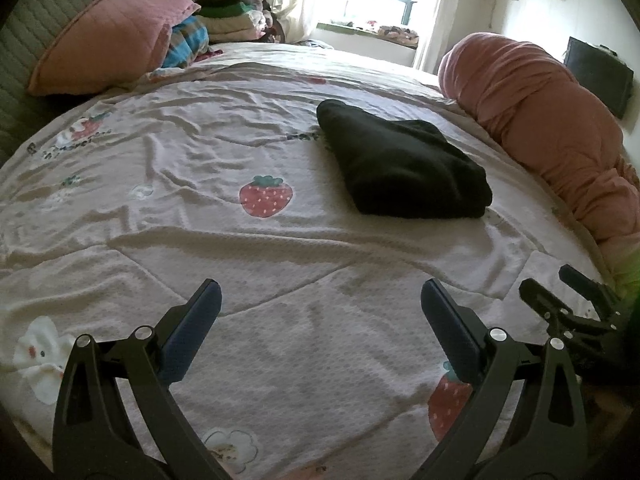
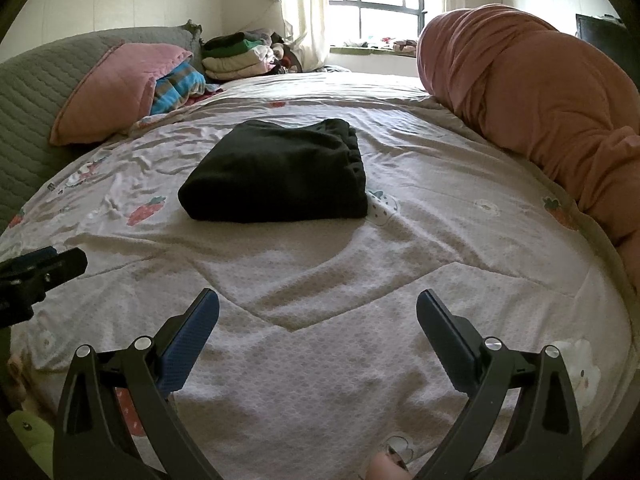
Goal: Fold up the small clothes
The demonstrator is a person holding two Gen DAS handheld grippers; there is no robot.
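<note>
A black garment (image 1: 404, 164) lies folded into a compact rectangle on the strawberry-print bedsheet (image 1: 240, 264); it also shows in the right wrist view (image 2: 276, 174). My left gripper (image 1: 320, 292) is open and empty, low over the sheet, well short of the garment. My right gripper (image 2: 318, 300) is open and empty too, in front of the garment. The right gripper also shows at the right edge of the left wrist view (image 1: 568, 284), and the left gripper at the left edge of the right wrist view (image 2: 44, 264).
A rolled pink duvet (image 1: 552, 128) lies along the bed's right side. A pink pillow (image 1: 104, 40) and a striped cloth (image 1: 188, 42) lie at the far left by the grey headboard (image 1: 24, 40). A pile of folded clothes (image 2: 236, 58) sits near the window.
</note>
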